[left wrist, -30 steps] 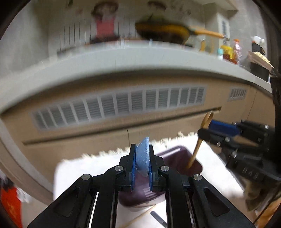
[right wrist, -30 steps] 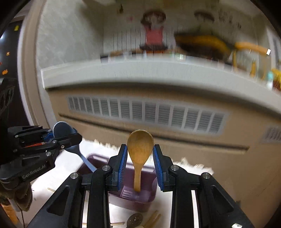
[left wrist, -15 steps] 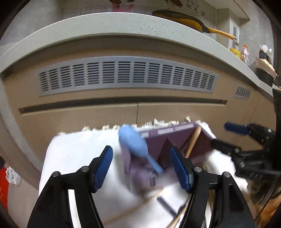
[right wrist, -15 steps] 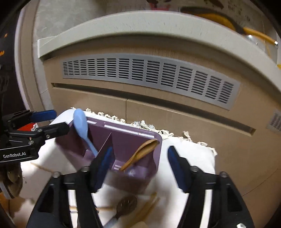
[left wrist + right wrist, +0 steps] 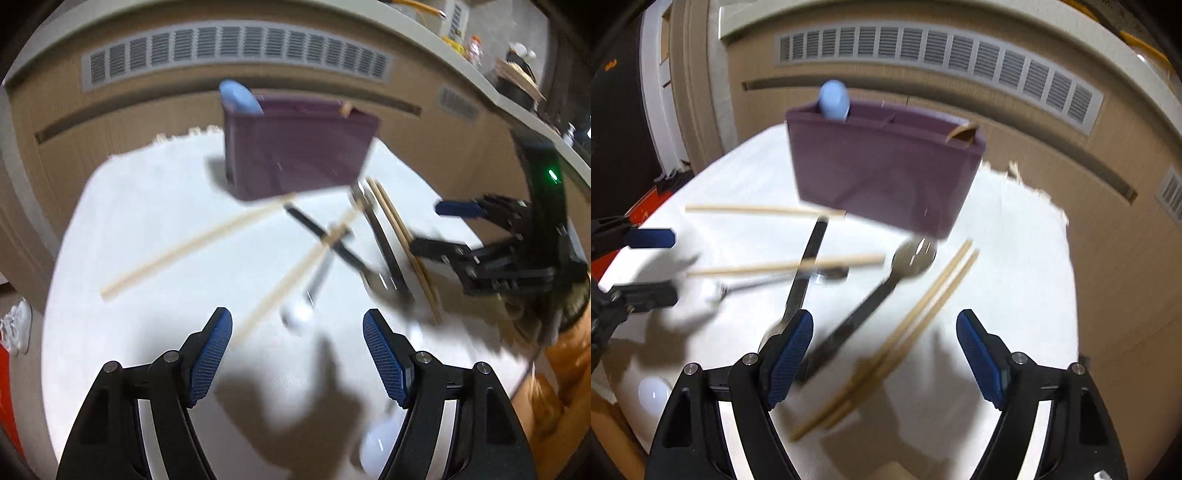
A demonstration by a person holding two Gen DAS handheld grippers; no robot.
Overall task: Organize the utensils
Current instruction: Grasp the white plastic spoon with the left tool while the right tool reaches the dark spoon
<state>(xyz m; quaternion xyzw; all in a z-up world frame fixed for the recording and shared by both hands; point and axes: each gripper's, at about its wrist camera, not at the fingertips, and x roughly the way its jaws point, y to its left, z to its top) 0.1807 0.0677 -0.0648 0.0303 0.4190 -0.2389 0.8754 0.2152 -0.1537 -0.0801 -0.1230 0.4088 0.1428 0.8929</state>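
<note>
A purple utensil caddy (image 5: 295, 158) (image 5: 886, 173) stands on a white cloth (image 5: 147, 206). A blue spoon (image 5: 240, 98) (image 5: 833, 99) sticks out of its left compartment and a wooden spoon (image 5: 962, 133) leans in its right one. In front lie loose chopsticks (image 5: 195, 243) (image 5: 916, 325), black-handled cutlery (image 5: 325, 236) (image 5: 912, 254) and a white-headed spoon (image 5: 299, 314). My left gripper (image 5: 297, 332) (image 5: 672, 266) hangs open and empty over the cloth. My right gripper (image 5: 884, 332) (image 5: 432, 227) is opening its jaws, holding nothing, above a pair of chopsticks.
A tan cabinet front with a grey vent grille (image 5: 236, 48) rises behind the cloth under a pale counter edge. A white round object (image 5: 652, 393) lies near the cloth's front left. An orange sleeve (image 5: 565, 369) shows at the right.
Both grippers let go: the blue spoon and the wooden spoon dropped into the caddy. Both jaws opened wide, and both hands came down and back toward the loose utensils in front.
</note>
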